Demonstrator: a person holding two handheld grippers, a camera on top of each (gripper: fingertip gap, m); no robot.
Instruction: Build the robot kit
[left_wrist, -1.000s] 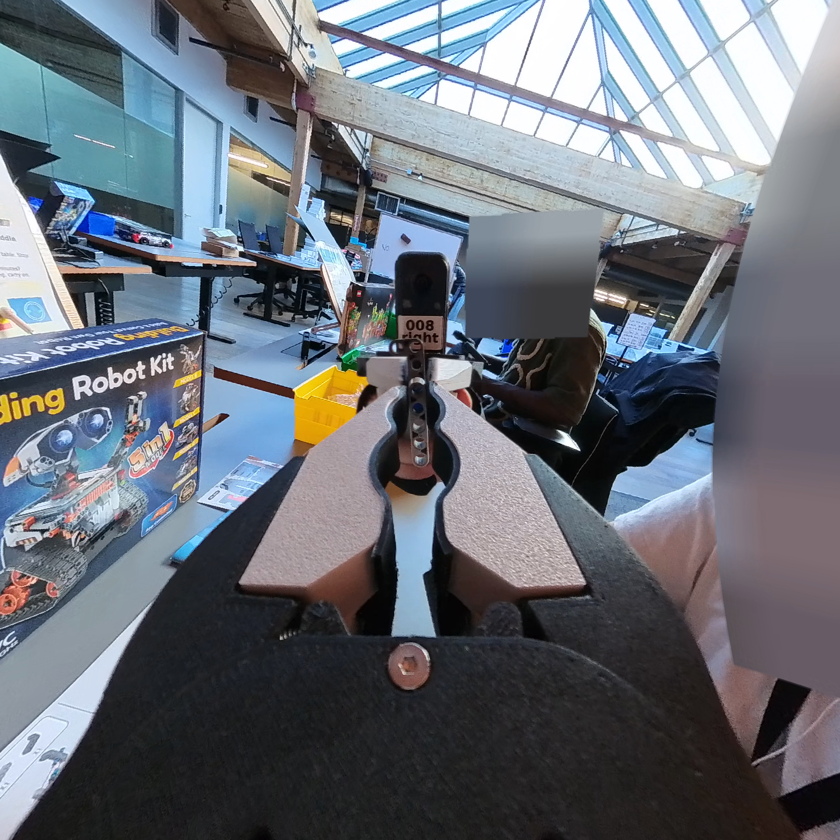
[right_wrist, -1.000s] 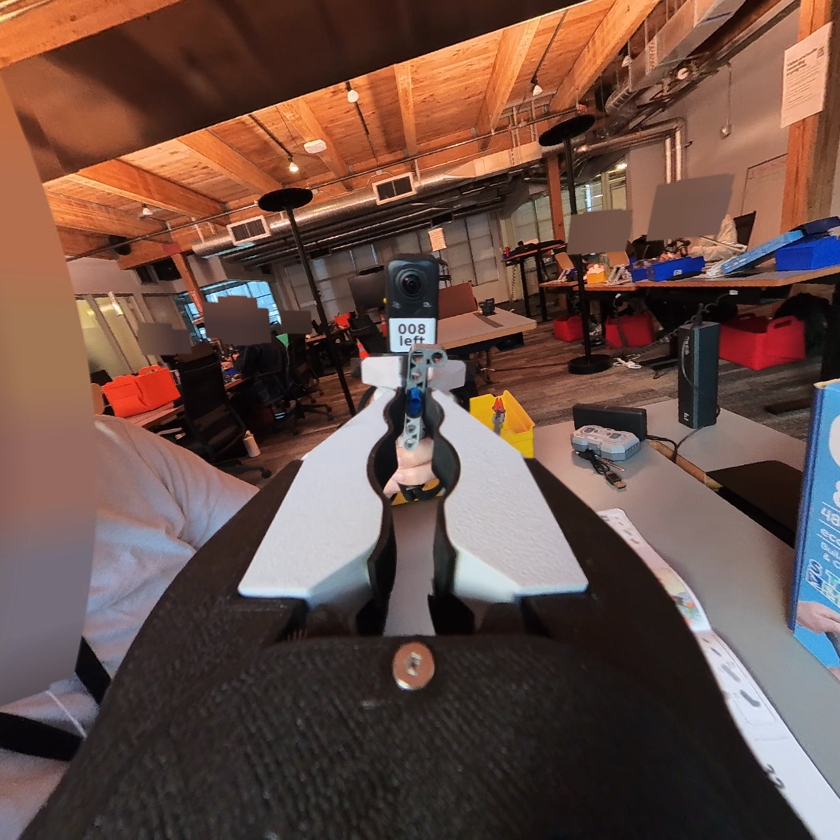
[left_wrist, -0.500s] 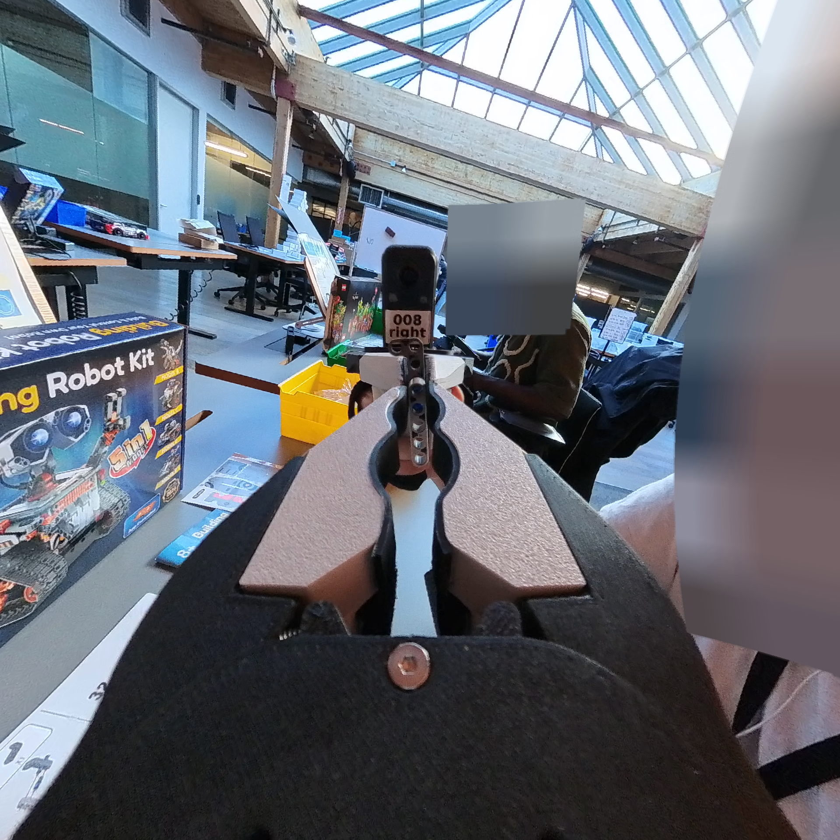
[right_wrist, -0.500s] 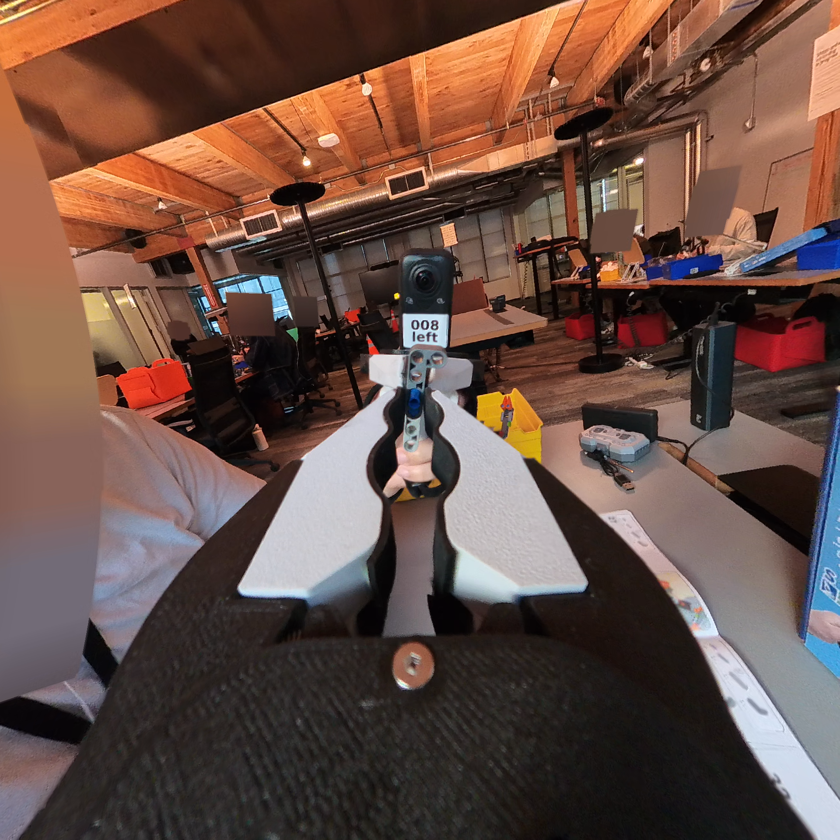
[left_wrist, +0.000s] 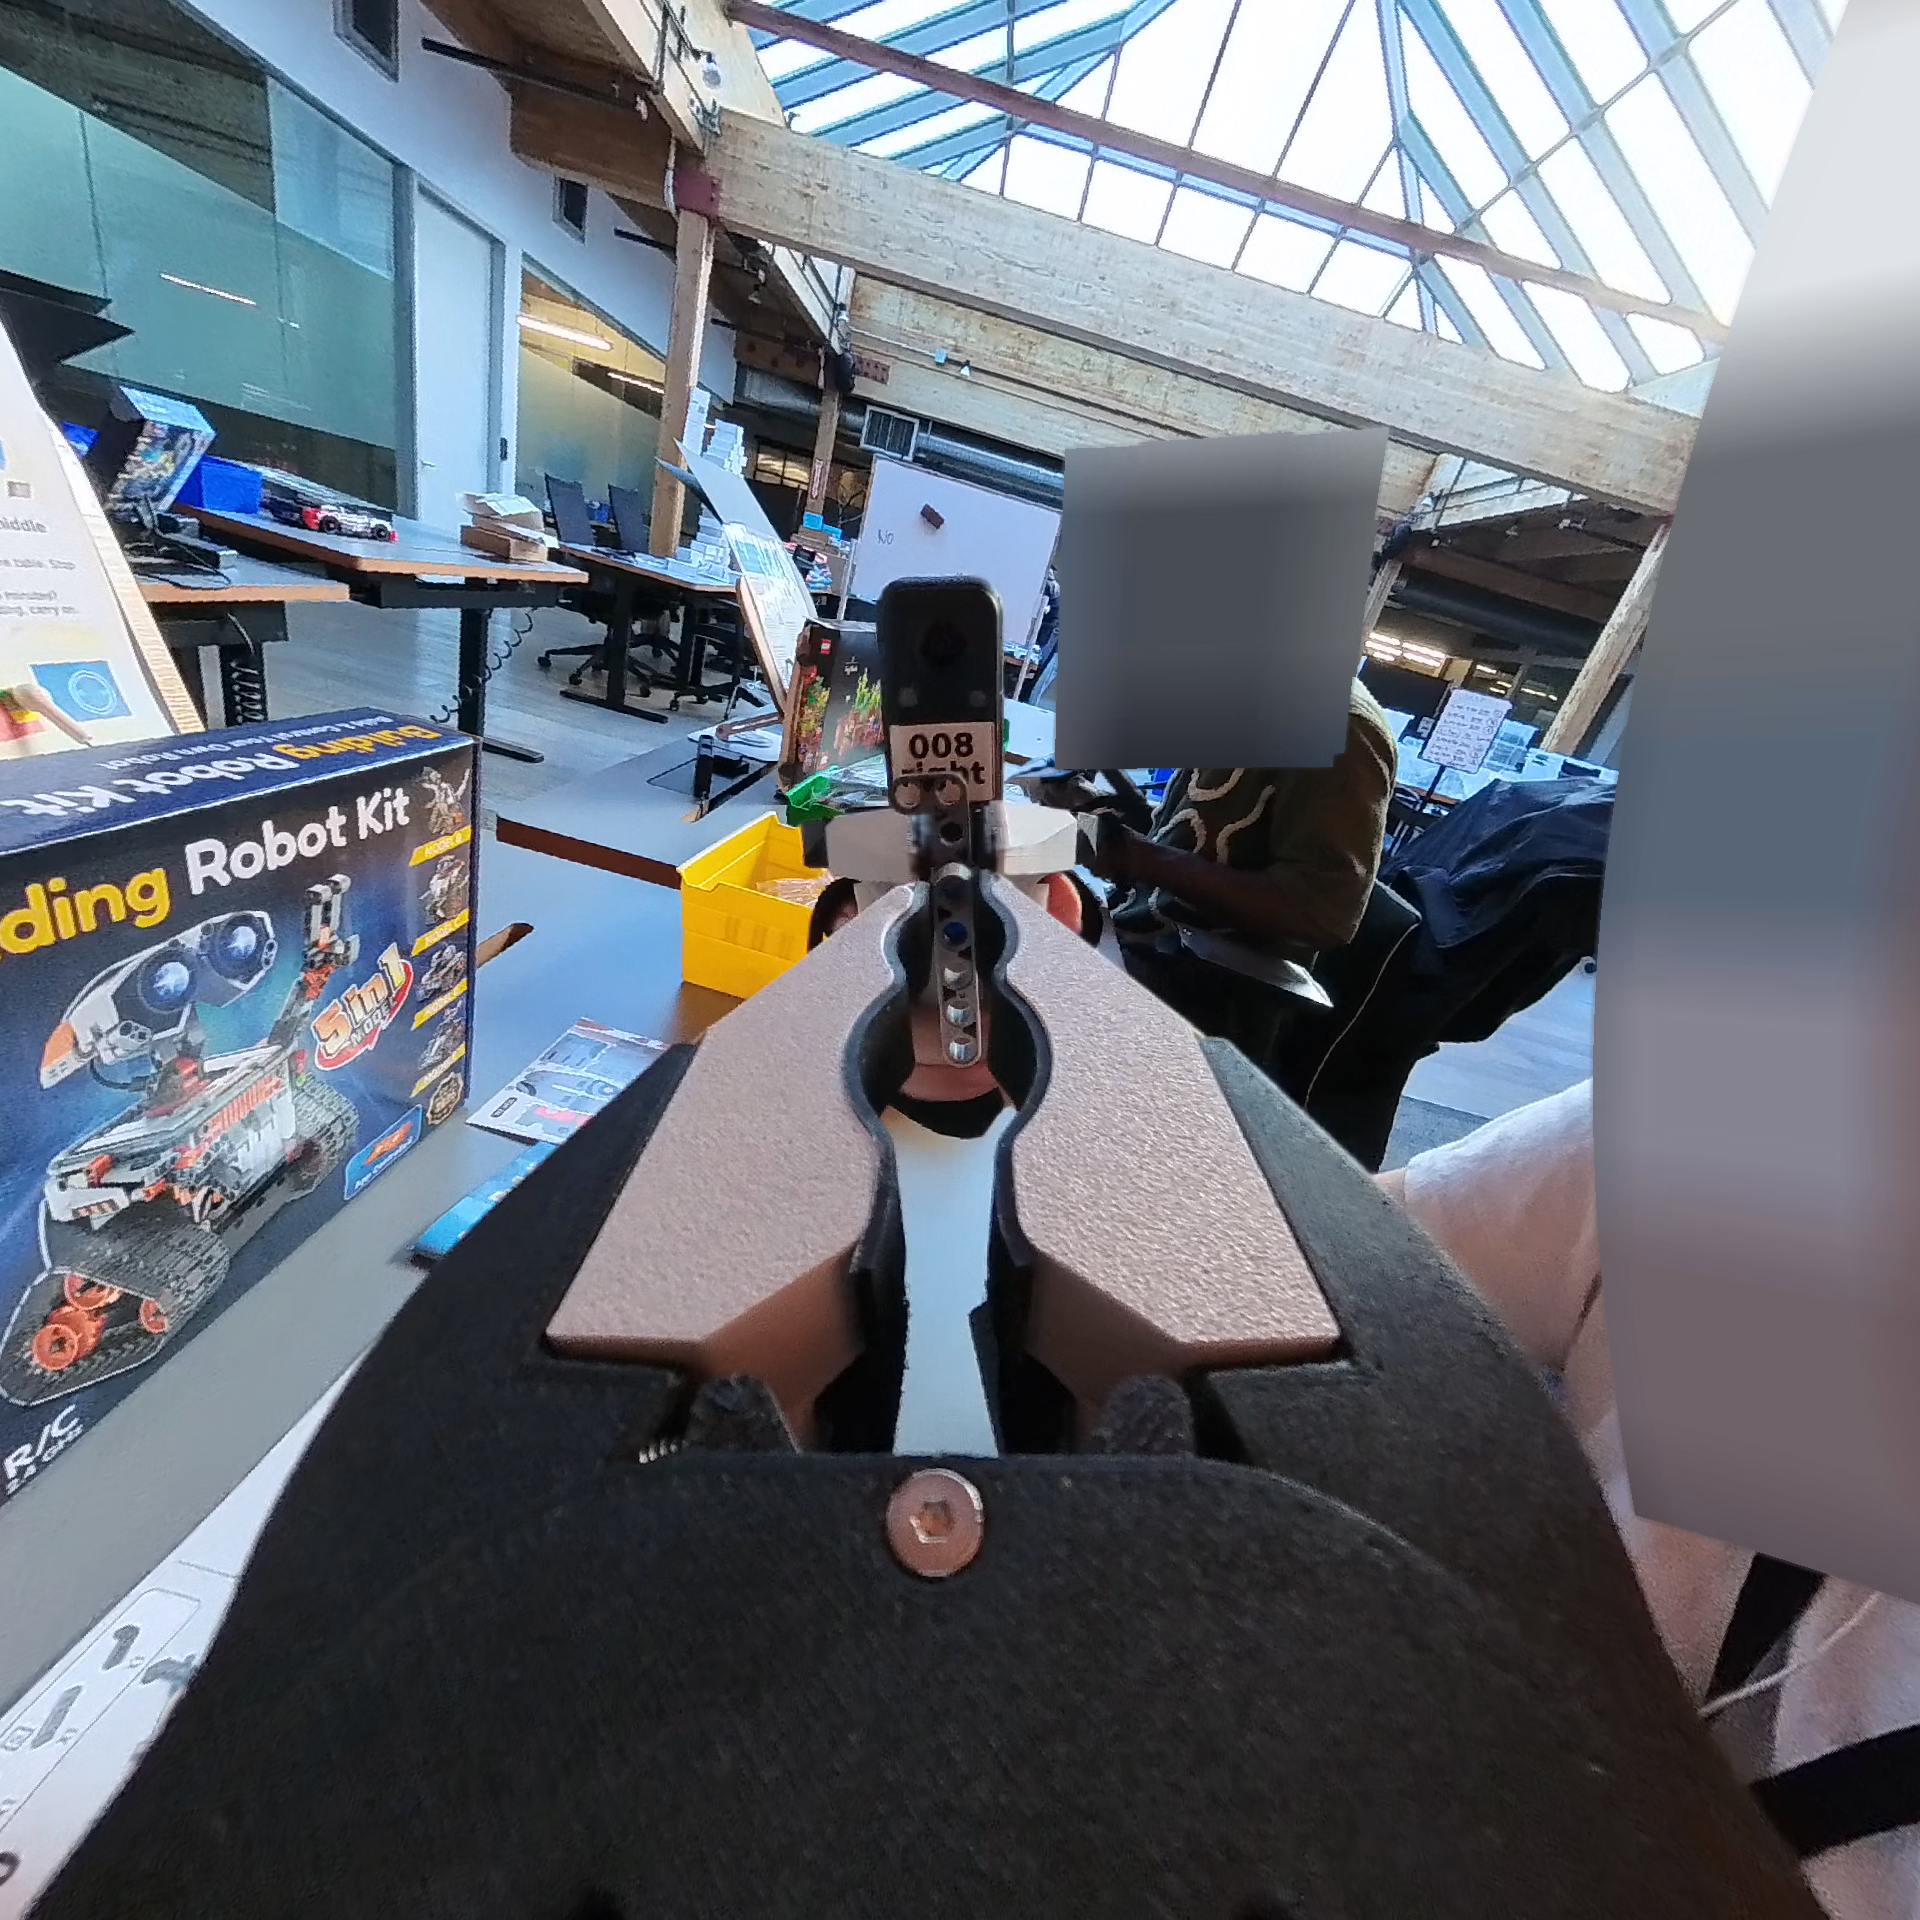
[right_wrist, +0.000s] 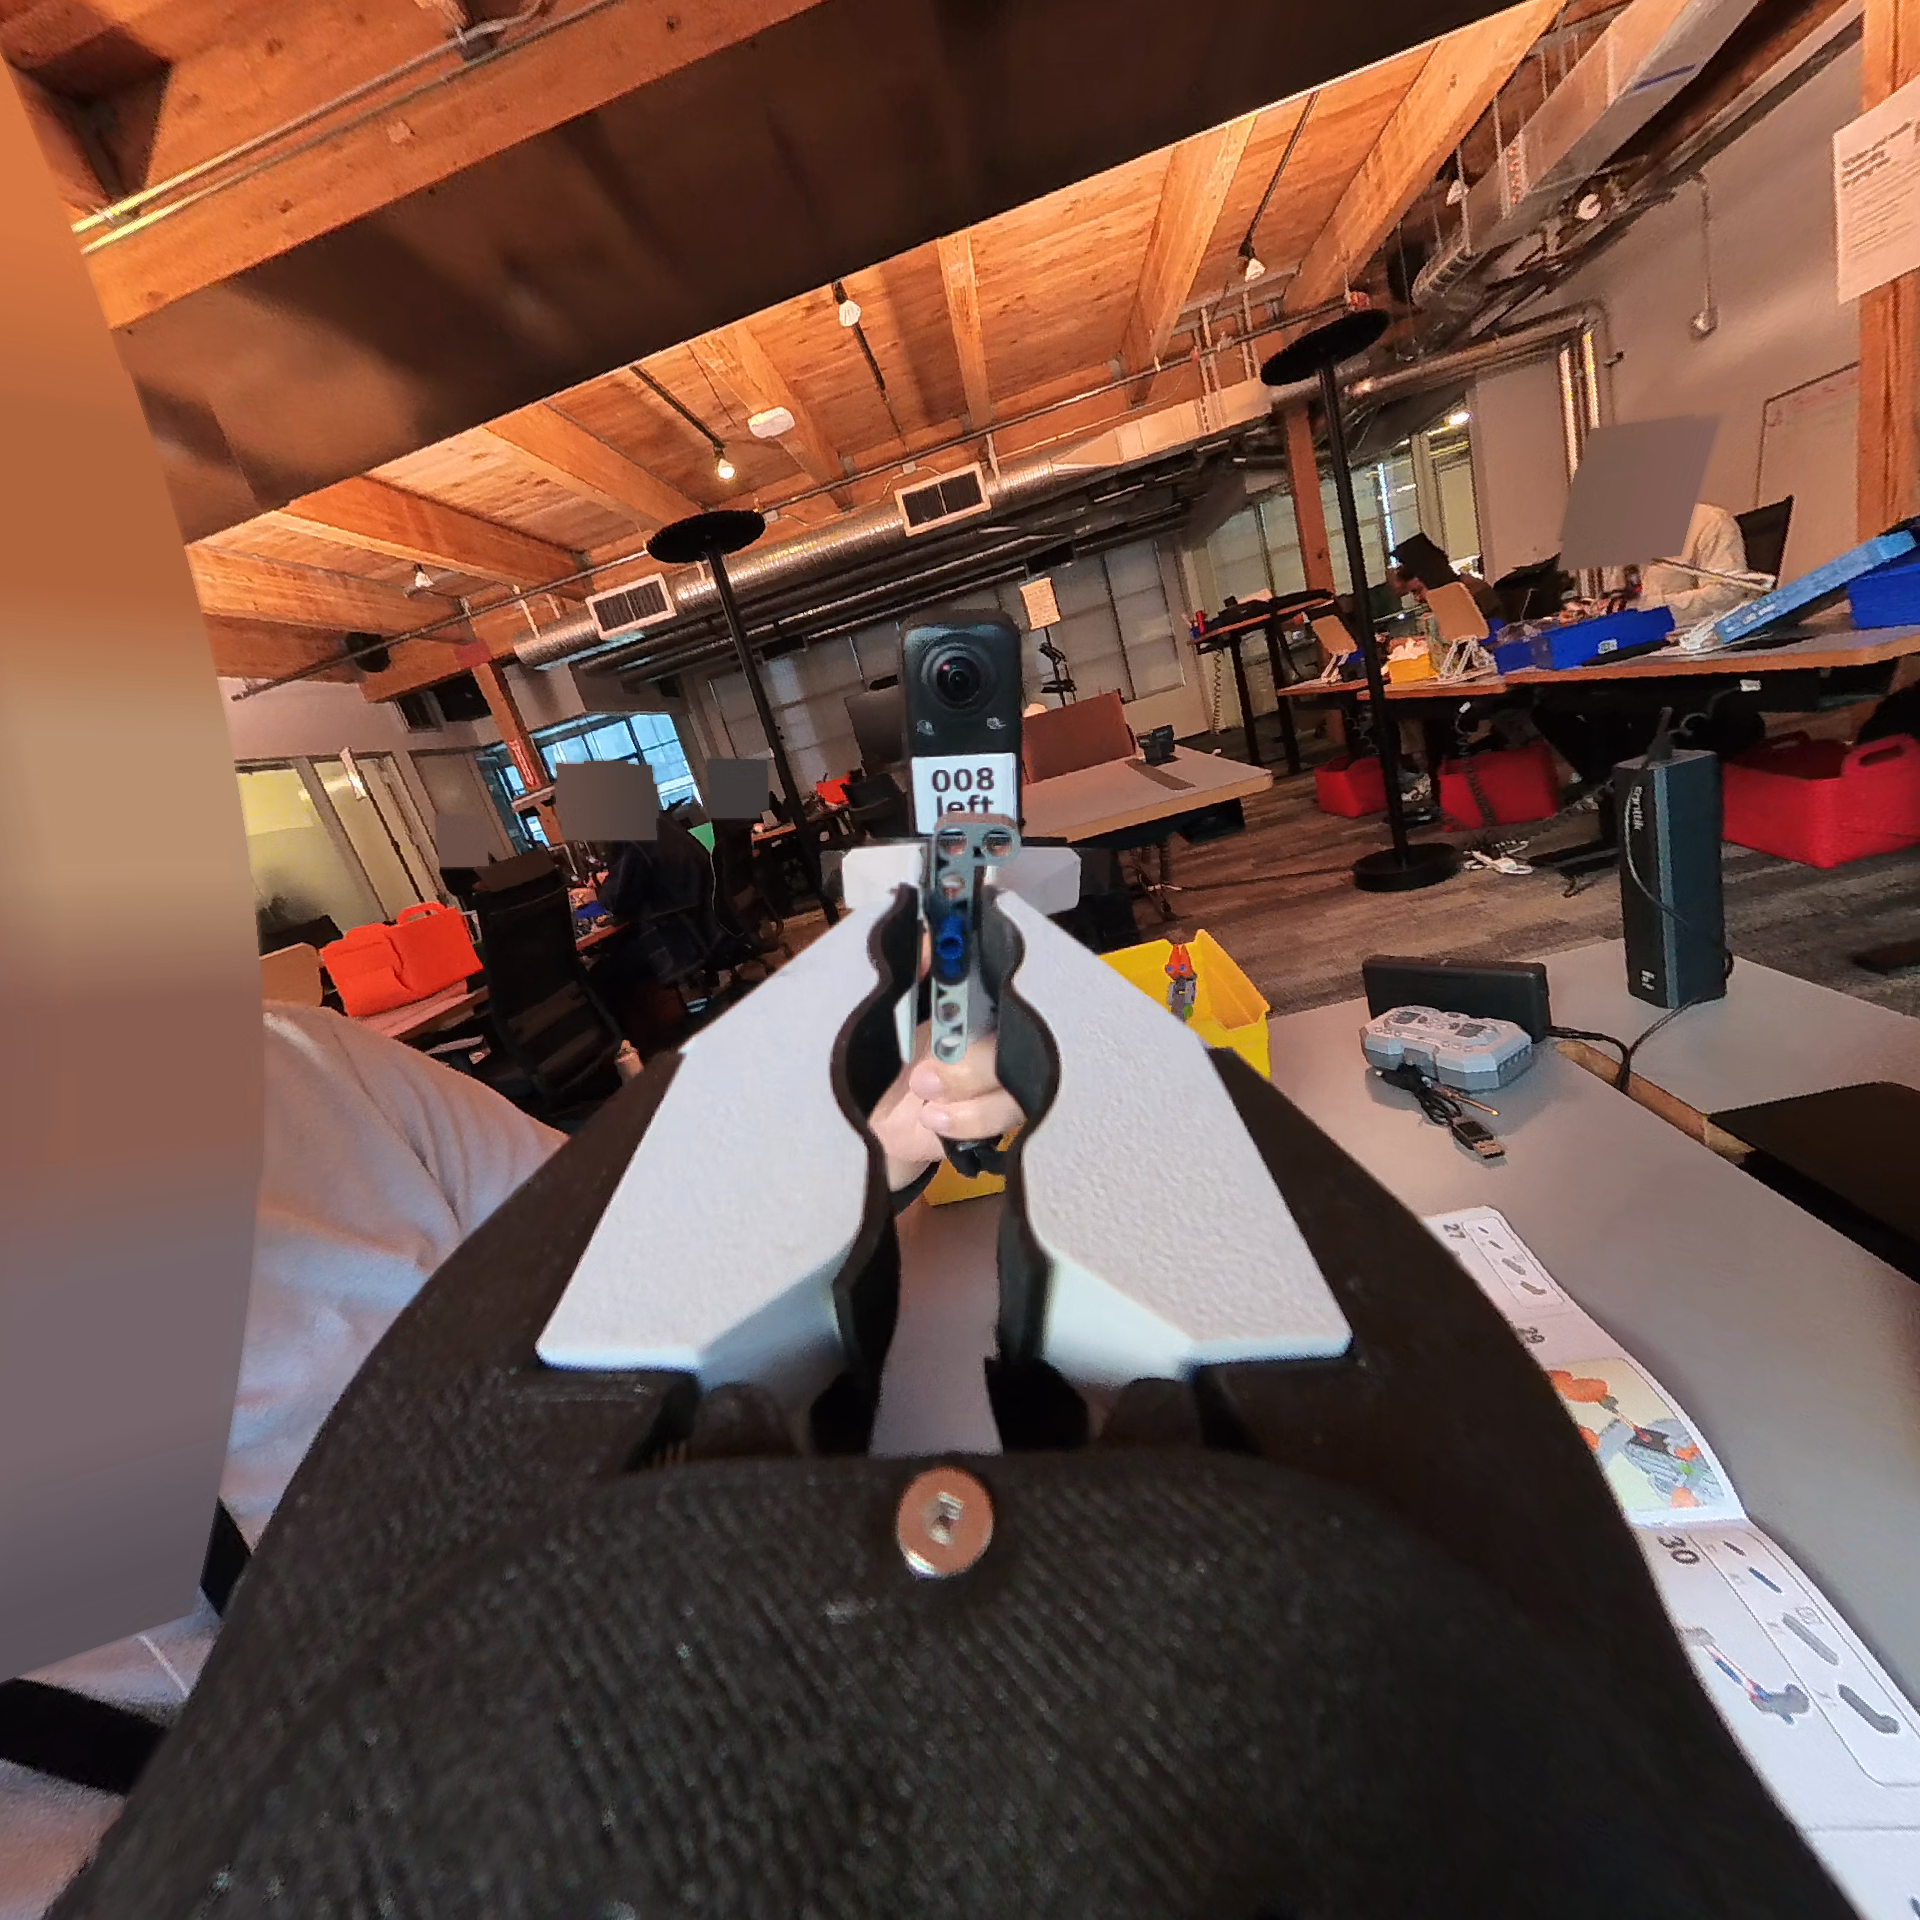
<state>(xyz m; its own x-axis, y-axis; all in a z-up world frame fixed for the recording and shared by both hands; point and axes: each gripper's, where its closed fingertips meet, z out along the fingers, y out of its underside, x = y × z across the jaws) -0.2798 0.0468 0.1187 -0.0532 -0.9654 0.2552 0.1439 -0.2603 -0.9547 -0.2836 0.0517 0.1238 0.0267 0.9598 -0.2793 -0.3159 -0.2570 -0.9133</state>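
A grey T-shaped building beam (left_wrist: 954, 966) with a blue pin (right_wrist: 948, 943) stands upright between my two grippers, which face each other tip to tip. My left gripper (left_wrist: 951, 891), with brown fingers, is shut on the beam. My right gripper (right_wrist: 958, 904), with white fingers, is shut on the same beam (right_wrist: 958, 971) from the opposite side. The right gripper's white tips (left_wrist: 1039, 836) and camera show beyond the beam in the left wrist view. A person's hand (right_wrist: 940, 1122) holds the left gripper's grip below the beam. Both grippers are held above the grey table (right_wrist: 1621, 1164).
A robot kit box (left_wrist: 229, 987) stands at left, with a yellow bin (left_wrist: 743, 925) and a leaflet (left_wrist: 566, 1081) behind. An instruction sheet (right_wrist: 1662, 1475), grey controller (right_wrist: 1444, 1044), black power brick (right_wrist: 1668, 873) and yellow bin (right_wrist: 1221, 1003) lie right. A person sits beyond (left_wrist: 1247, 862). The grippers are tip to tip, or close to it.
Both grippers stay shut on the beam. The pair swung slightly, so the background shifted a little one way and back. The beam keeps its place between the tips.
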